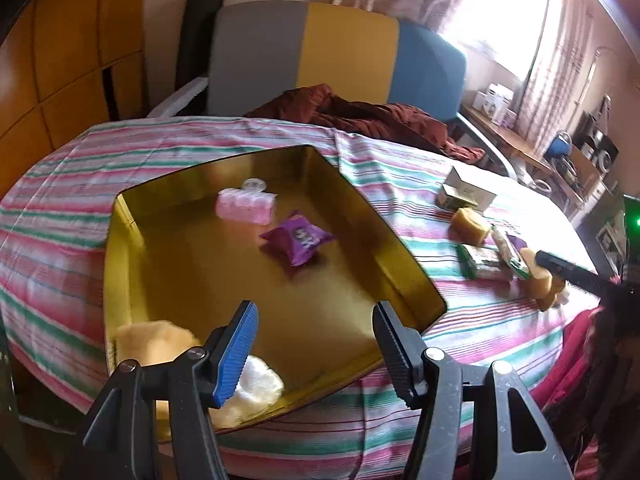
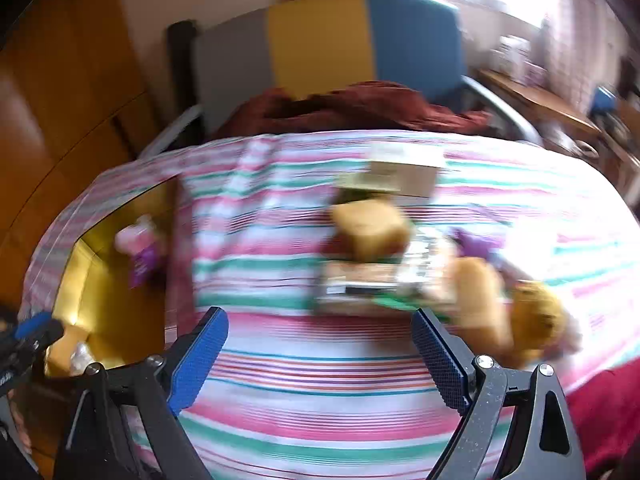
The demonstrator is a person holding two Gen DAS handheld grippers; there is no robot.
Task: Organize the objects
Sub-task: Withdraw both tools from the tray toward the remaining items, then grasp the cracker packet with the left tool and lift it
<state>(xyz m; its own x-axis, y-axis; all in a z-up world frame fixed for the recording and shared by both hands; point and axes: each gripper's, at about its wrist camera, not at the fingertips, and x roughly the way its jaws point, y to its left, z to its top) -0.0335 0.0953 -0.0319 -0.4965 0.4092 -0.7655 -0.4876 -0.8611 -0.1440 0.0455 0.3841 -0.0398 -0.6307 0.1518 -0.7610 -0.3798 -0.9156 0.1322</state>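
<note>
You're mid-sort, judging by the layout: some items are in the gold tray (image 1: 132,240), the rest are loose on the striped cloth (image 2: 320,380). Right gripper (image 2: 320,356) is spread wide w/ nothing between the jaws, over bare cloth; the pile sits just ahead and to its right: tan block (image 2: 370,232), flat packet (image 2: 360,284) under it, cream box (image 2: 404,176) further ahead. Right view is blurred, so exact contacts betw items can't be read. Left gripper (image 1: 314,352) is about half spread, empty, over the tray's near edge; purple pouch (image 1: 298,240) and pink pack (image 1: 246,204) lie well ahead of it inside the tray, white fluffy bit (image 1: 260,388) just behind its left pad. Next, prob: bring the right jaws fwd-right over the tan block, straddle it, close. It looks soft and sits on top, so the easiest pick.
</note>
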